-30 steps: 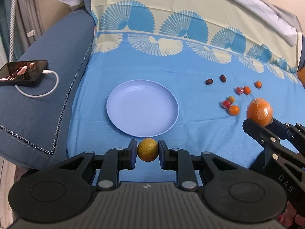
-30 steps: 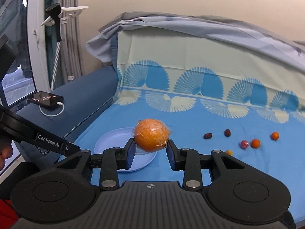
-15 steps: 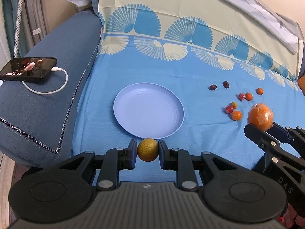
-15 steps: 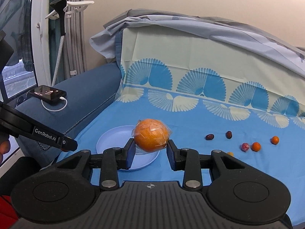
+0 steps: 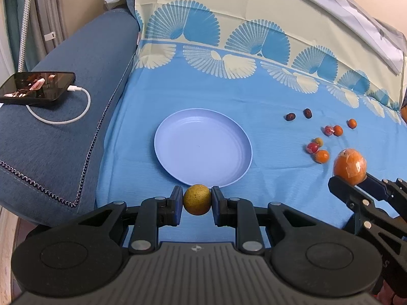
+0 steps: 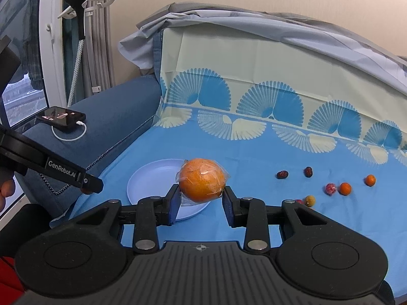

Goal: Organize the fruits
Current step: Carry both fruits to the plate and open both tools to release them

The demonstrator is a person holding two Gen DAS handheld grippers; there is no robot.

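Carrying two fruits toward the empty plate (image 5: 203,150): the right hand-held gripper (image 6: 201,198) pinches a film-wrapped orange (image 6: 202,183) at its 4 o'clock; the left hand-held gripper (image 5: 197,203) pinches a small yellow-brown fruit (image 5: 197,199) at 6 o'clock. Next, seemingly: advance, lower, release.

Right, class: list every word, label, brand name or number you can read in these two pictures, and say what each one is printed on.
"GenRobot.AI": white lettering on the side of the left hand-held gripper, seen from the right wrist camera.
A white letter, perhaps "S", on the right hand-held gripper at the picture's edge: cut off, not readable.
Phone screen: only an image, no readable text.
Small white tag by the curtain: too small to read.
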